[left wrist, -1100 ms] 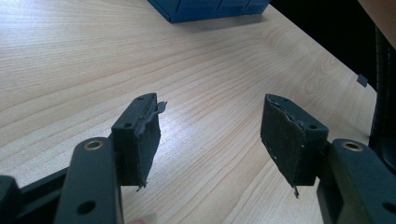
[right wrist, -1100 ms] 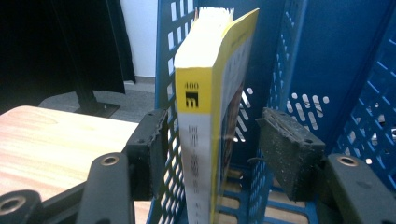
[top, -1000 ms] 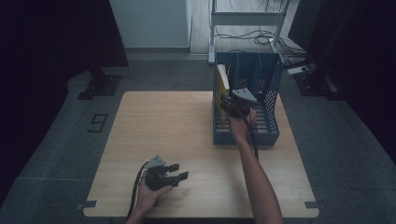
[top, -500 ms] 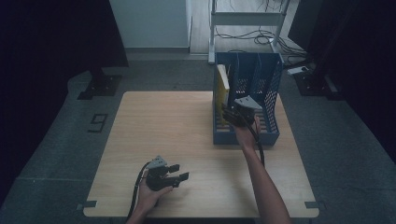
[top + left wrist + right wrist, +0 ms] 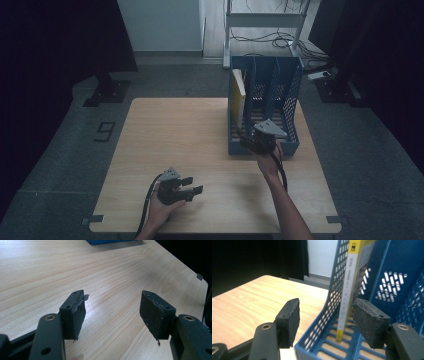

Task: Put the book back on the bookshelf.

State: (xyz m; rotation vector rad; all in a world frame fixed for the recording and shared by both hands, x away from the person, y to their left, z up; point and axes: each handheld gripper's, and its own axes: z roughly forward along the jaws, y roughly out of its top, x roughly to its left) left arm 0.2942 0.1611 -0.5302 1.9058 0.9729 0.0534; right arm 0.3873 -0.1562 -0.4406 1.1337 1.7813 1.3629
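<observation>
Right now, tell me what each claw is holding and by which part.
Nothing is held. The left claw stands open over the bare table. The right claw is open too, its jaws apart in front of the yellow book standing in the blue file rack.

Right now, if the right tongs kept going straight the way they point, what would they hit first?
Most likely the low front lip of the blue plastic slotted file rack, at its leftmost compartment. The open right tongs straddle that compartment's perforated side wall, and the yellow-spined upright book stands just behind. Depth is hard to judge.

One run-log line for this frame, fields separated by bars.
book: upright in blue file rack | right gripper: open, empty, at rack front | left gripper: open, empty, over table
</observation>
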